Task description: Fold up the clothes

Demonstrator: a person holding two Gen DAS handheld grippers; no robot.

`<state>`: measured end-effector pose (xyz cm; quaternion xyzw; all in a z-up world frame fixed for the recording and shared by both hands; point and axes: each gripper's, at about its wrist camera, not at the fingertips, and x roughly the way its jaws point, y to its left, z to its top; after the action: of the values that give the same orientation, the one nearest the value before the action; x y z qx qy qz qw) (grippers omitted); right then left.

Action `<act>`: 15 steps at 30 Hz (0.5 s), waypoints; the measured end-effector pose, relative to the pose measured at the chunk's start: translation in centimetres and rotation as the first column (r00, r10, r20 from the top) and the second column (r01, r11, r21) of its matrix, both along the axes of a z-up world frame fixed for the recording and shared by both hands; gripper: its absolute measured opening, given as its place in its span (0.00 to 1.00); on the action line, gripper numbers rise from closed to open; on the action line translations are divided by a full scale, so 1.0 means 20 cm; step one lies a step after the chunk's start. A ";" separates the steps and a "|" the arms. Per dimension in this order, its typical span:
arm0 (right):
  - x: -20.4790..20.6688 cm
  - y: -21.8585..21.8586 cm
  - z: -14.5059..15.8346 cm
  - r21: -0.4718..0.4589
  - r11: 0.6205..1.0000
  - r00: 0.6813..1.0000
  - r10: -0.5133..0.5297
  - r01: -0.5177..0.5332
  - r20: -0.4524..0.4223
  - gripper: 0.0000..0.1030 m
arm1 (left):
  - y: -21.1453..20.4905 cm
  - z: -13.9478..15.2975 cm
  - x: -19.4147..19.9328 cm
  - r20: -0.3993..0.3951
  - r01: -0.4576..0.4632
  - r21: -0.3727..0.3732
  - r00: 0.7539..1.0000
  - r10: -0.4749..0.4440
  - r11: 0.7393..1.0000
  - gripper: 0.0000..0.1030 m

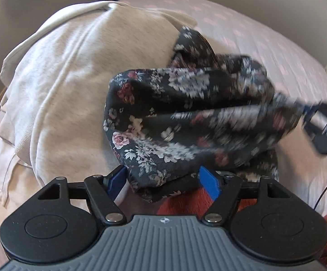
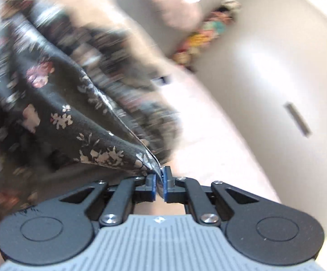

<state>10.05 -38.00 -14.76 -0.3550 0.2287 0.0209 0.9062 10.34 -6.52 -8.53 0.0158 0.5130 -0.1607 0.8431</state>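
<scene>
While clamped tight, right tool pinching corner of dark floral-print fabric garment, cloth pulled taut away from pads. Left tool spread wide, blue pads either side of garment's hanging lower fold, not pressing it. Beyond: garment draped over cream knit sweater, all on pink-patterned bed. Far view blurred.
</scene>
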 end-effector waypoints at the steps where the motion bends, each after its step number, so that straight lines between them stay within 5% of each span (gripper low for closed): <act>1: -0.01 -0.03 0.07 0.009 1.000 0.999 -0.027 0.027 0.038 0.06 | -0.02 0.00 0.00 -0.004 0.008 -0.005 1.000 -0.008 1.000 0.69; 6: -0.15 -0.20 0.41 0.057 0.986 0.966 -0.163 0.155 0.202 0.07 | -0.15 0.00 0.02 -0.012 0.058 -0.007 0.998 -0.058 0.998 0.68; 10: -0.34 -0.33 0.63 0.023 0.967 0.907 -0.247 0.255 0.341 0.01 | -0.33 0.08 -0.01 0.028 0.167 -0.006 0.986 -0.167 0.986 0.68; 15: -0.62 -0.55 0.80 0.059 0.915 0.837 -0.389 0.399 0.385 0.01 | -0.59 0.15 -0.07 0.072 0.313 -0.003 0.947 -0.312 0.950 0.68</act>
<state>-2.36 -48.97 1.24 -0.3081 0.1124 -0.2394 0.9139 8.93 -18.30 -5.56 0.0965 0.4725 -0.2952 0.8248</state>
